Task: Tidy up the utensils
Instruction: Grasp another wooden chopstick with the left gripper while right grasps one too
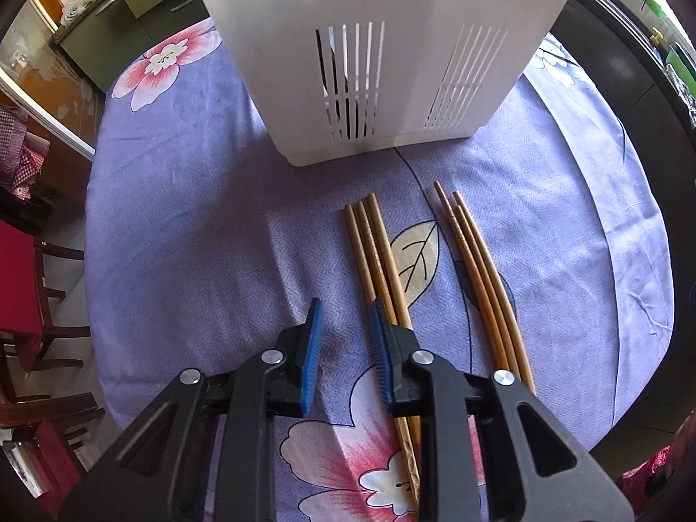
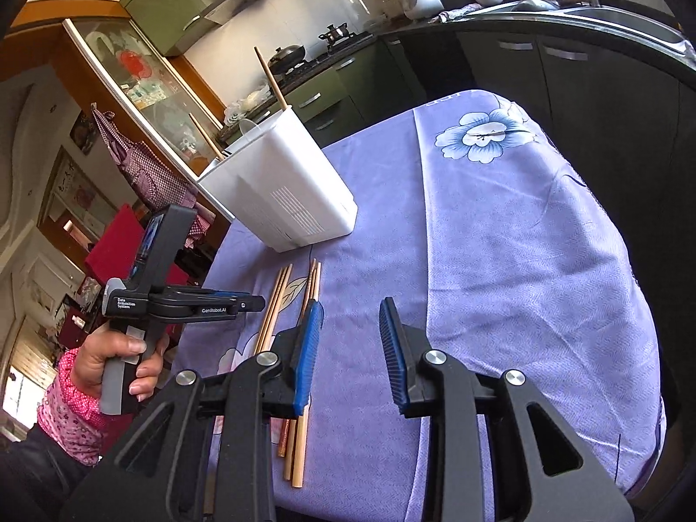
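Two bundles of wooden chopsticks lie on the purple floral tablecloth: a left bundle [image 1: 374, 252] and a right bundle [image 1: 483, 278]. They also show in the right wrist view as a left bundle [image 2: 276, 304] and a right bundle [image 2: 314, 280]. A white slotted utensil holder [image 1: 383, 52] stands behind them; in the right wrist view the holder [image 2: 282, 187] has two chopsticks [image 2: 272, 80] standing in it. My left gripper [image 1: 346, 343] is open and empty, low over the cloth just left of the left bundle. My right gripper [image 2: 350, 339] is open and empty, just right of the bundles.
The table edge [image 2: 617, 226] drops off to the right toward dark kitchen cabinets [image 2: 543, 69]. Red chairs [image 1: 21, 278] stand to the left of the table. The left hand-held gripper body [image 2: 174, 300] shows at the table's left side.
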Tool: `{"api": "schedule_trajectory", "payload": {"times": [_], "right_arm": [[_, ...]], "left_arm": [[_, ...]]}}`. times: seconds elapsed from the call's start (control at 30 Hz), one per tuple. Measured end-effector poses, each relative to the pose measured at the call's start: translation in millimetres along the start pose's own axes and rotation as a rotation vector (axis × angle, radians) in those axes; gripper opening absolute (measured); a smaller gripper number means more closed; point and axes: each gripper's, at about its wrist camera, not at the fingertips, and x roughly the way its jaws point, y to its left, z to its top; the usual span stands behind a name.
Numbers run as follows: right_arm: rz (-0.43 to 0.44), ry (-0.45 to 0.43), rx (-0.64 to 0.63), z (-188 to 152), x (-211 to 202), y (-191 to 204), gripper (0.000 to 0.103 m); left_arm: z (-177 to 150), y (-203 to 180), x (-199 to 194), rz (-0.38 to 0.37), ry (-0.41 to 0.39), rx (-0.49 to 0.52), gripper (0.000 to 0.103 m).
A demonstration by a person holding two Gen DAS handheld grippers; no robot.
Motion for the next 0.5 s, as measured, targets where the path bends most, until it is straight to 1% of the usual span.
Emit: {"api": "schedule_trajectory", "payload": {"times": [0.17,0.27,0.33,0.43,0.5], "right_arm": [[0.016,0.005,0.01,2,2,1,0.029],[0.023,0.014,0.021,3,6,-1,0.029],[0.027,0.022,0.019,3,9,-1,0.029],[0.02,0.042,-0.005,5,18,5,0.029],[0.009,0.069,-0.044,8,27,14,0.029]], "left_arm": [[0,-6,4,-0.007,0.01,0.003,0.021],[1,-11,5,0.008,0.016,0.009,0.02],[0,-12,8,0.011,0.03,0.014,0.016],[2,-15,11,0.012,0.023,0.028,0.008],[0,-17,10,0.01,0.013,0.026,0.007]]}}
